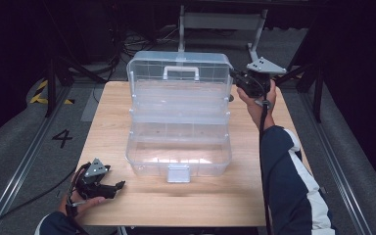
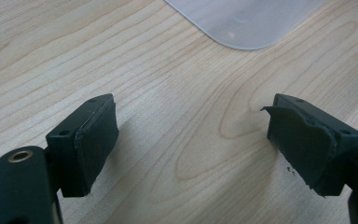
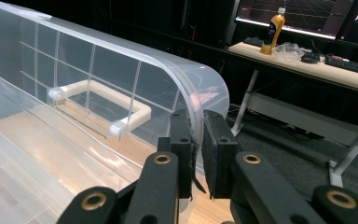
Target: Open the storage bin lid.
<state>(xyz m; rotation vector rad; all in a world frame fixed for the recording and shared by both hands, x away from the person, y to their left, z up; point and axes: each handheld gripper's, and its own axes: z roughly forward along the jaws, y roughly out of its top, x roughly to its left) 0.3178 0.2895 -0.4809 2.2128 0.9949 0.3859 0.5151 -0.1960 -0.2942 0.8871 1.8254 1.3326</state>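
Note:
A clear plastic toolbox (image 1: 178,147) stands open in the middle of the wooden table (image 1: 127,196), its lid (image 1: 178,66) upright at the back with a white handle (image 1: 181,72). At the lid's right edge my right gripper (image 1: 235,78) is shut on the lid rim (image 3: 198,116), one pad on each side of the thin wall. My left gripper (image 1: 115,188) rests low over the table's front left corner. It is open, with bare wood between its pads (image 2: 98,140). A rounded clear corner of the toolbox (image 2: 247,23) lies ahead of it.
Fold-out trays (image 1: 178,105) step up between base and lid. A front latch (image 1: 178,173) hangs at the base. A desk (image 3: 307,65) with a bottle (image 3: 272,32) and keyboards stands beyond the table. Rails run along both sides of the floor.

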